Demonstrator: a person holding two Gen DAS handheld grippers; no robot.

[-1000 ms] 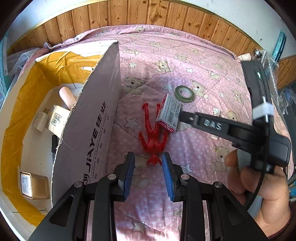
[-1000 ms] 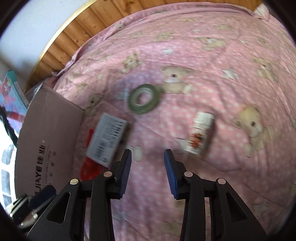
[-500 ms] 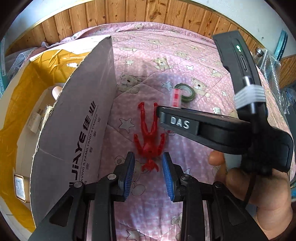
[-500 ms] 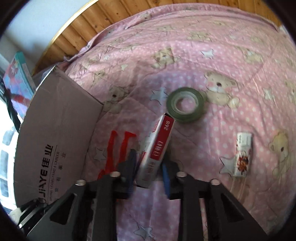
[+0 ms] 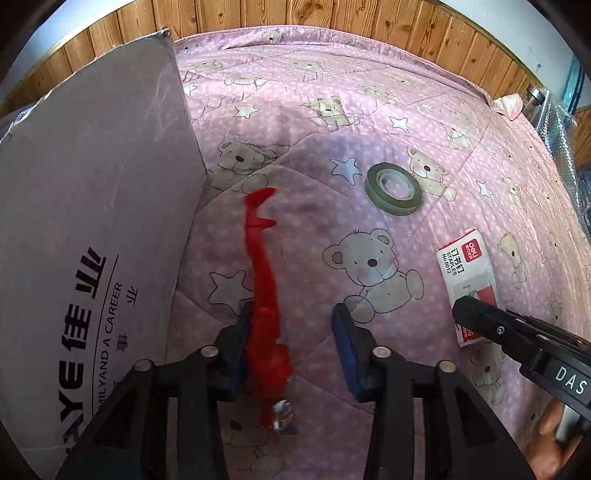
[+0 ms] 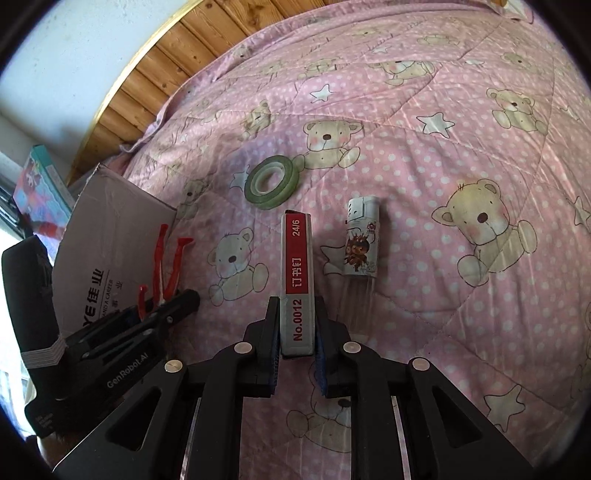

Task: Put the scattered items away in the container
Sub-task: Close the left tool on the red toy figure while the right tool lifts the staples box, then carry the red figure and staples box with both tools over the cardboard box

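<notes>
— What is nearest in the left wrist view?

— The left tool point(image 5: 295, 347) with its jaws standing wide apart. A red toy figure point(image 5: 264, 295) lies lengthwise between them, pressed against the left pad and clear of the right one, so the tool is not clamped on it. The figure's legs point away up the bed.

— And the right tool?

— The right tool point(image 6: 295, 332) has its pads closed on the sides of a box of staples point(image 6: 297, 277), white and red, marked "No.0012" and "24/6". The box sticks forward out of the jaws. A hand point(image 5: 554, 443) shows at the lower right of the left view, holding that tool's handle.

— What lies round them?

— Just left of the red figure stands the grey cardboard box point(image 5: 92, 229), its printed outer wall rising close beside the left tool and hiding the inside. Right of the staples lies a small white packet with a cartoon print point(image 6: 362, 240). Beyond the staples a roll of green tape point(image 6: 272, 182) lies flat. All rest on the pink bear-and-star quilt point(image 6: 461, 155) of the bed, and farther off runs a wooden wall panel point(image 5: 332, 18).
</notes>
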